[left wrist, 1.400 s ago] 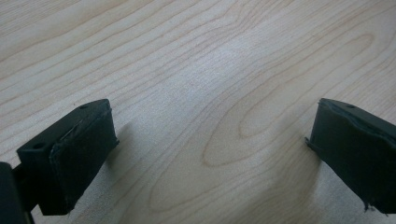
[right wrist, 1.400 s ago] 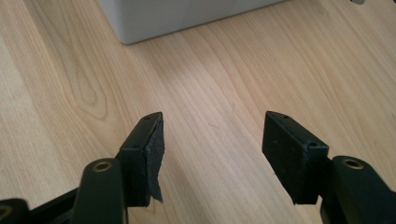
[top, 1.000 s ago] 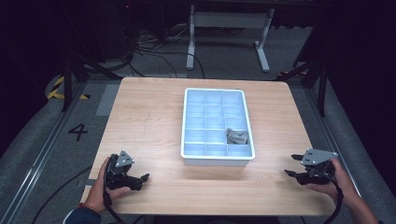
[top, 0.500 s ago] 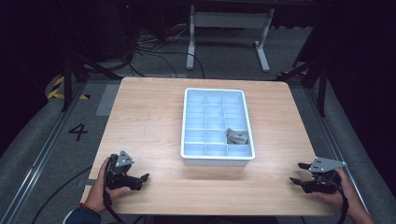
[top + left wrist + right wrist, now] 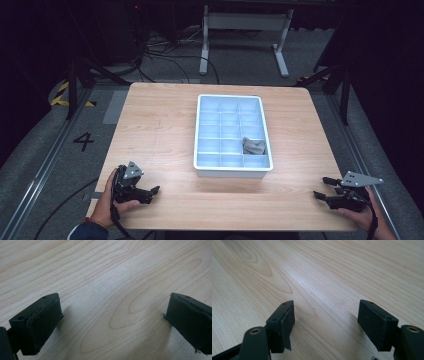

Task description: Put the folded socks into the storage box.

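I count one bench (image 5: 165, 130), one white divided tray (image 5: 232, 172), one grey crumpled item (image 5: 253, 146) inside it, and two grippers: left (image 5: 154, 191), right (image 5: 320, 187).

Left gripper (image 5: 112, 322): 2 black jaws, set wide apart, nothing between them; pad edges worn and rough. Tabletop (image 5: 107, 272): pale wood, oval grain figure between the jaws, soft shadow beside each jaw.

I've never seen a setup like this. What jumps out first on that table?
A pale blue divided tray sits mid-table, with a crumpled grey object in one compartment near its right wall. At the near edge of the wooden table, a person's hands hold the left gripper and the right gripper, both open and empty.
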{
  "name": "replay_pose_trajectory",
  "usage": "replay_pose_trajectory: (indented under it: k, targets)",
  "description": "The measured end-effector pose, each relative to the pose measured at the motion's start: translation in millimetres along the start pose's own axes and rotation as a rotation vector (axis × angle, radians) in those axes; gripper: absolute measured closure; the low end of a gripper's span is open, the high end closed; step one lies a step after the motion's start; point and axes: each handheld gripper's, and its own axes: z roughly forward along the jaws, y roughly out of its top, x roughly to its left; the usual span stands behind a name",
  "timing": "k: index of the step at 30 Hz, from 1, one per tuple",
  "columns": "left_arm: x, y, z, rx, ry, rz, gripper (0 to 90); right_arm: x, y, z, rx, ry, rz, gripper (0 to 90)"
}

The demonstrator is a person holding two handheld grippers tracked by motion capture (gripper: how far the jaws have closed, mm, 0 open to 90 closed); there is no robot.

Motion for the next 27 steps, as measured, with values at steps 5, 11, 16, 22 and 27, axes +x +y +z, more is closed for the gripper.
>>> replay_pose_trajectory:
  k: [5,11,16,22,27]
  targets:
    - [1.0,0.3,-0.1,-0.001,0.005,0.017,0.8,0.2,0.0,0.3,-0.001,-0.005,0.001,29.7]
    - [0.9,0.3,-0.1,-0.002,0.004,0.015,0.8,0.5,0.5,0.9,0.0,-0.013,0.01,29.3]
    - [0.9,0.3,-0.1,-0.002,0.004,0.014,0.8,1.2,0.6,1.0,0.001,-0.025,0.017,28.4]
    - [1.1,0.3,-0.2,0.0,0.005,0.017,0.8,1.8,1.1,1.5,0.004,-0.036,0.027,28.0]
    - [0.9,0.3,-0.1,-0.001,0.004,0.015,0.8,1.7,1.1,1.5,0.004,-0.037,0.027,28.0]
